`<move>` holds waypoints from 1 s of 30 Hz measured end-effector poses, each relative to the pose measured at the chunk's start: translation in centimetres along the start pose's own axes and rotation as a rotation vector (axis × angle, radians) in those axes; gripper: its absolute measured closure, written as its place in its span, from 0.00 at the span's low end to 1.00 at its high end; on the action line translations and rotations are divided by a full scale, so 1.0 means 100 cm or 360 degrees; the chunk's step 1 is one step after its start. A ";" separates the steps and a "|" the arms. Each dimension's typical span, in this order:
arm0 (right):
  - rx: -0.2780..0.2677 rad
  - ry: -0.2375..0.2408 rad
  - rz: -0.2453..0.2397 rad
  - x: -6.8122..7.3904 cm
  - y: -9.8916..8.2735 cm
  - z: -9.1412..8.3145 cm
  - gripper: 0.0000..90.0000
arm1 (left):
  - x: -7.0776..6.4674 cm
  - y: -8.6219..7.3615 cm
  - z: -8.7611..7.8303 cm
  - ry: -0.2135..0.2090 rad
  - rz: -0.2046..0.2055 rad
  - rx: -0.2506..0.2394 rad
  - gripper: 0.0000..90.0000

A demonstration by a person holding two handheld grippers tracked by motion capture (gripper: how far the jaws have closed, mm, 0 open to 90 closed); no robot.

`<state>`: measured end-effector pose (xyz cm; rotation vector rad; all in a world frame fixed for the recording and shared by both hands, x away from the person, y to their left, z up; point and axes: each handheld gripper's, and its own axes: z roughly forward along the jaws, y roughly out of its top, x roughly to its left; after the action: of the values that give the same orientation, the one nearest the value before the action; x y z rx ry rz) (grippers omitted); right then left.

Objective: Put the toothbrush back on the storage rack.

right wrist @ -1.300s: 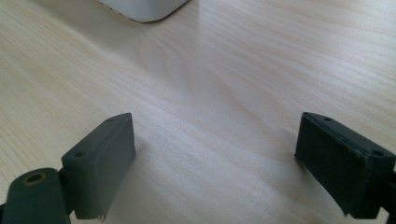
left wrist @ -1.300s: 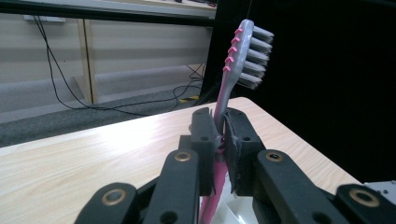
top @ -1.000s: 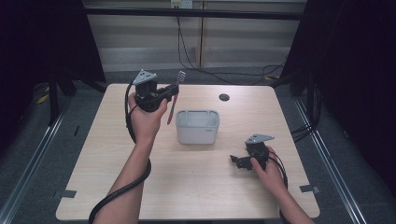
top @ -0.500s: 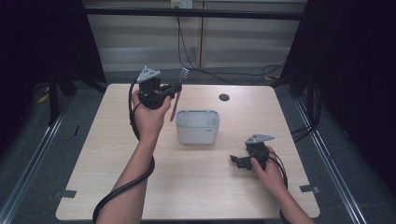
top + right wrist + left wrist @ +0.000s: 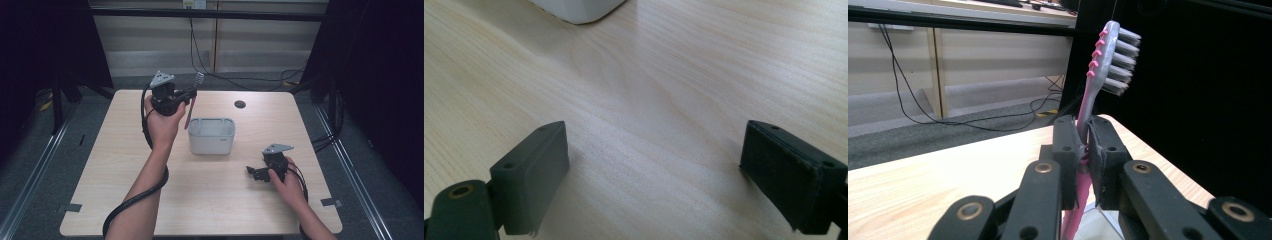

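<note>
The left gripper [image 5: 186, 96] is up off the table [image 5: 125, 150], jaws pinching a pink and grey toothbrush [image 5: 1100, 85] by its handle, bristles pointing up, just left of the white tub [image 5: 211, 135]. The right gripper [image 5: 256, 172] rests low on the wood, jaws spread wide with nothing between them. No readable writing anywhere.

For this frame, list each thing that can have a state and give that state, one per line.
Toothbrush: upright, bristle head up, clamped by its handle, held in the air.
Left gripper: shut on the toothbrush, raised beside the bin.
Right gripper: open, nothing between its jaws, low over the table.
Bin: upright on the table; nothing seen inside.
</note>
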<state>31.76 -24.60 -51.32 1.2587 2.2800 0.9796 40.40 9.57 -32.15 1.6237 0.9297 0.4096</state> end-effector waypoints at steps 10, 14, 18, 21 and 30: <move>0.0000 0.0000 0.0000 0.000 0.000 0.000 0.13 | -0.001 -0.001 0.006 -0.0010 -0.0018 -0.0009 0.92; 0.0001 0.0000 0.0002 0.000 0.000 0.000 0.13 | -0.003 -0.002 0.008 -0.0015 -0.0009 -0.0002 0.92; 0.0000 0.0000 0.0000 0.000 0.000 0.000 0.13 | -0.003 -0.003 0.009 -0.0014 -0.0015 -0.0009 0.92; 0.0000 0.0000 0.0000 0.000 0.000 0.000 0.13 | -0.002 -0.005 0.012 -0.0014 -0.0019 -0.0003 0.92; 0.0000 0.0001 0.0000 0.000 0.000 0.000 0.13 | -0.005 -0.006 0.015 -0.0023 -0.0019 -0.0014 0.92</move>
<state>31.76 -24.60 -51.32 1.2584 2.2803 0.9799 40.90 8.23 -33.04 1.6102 0.9253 0.3931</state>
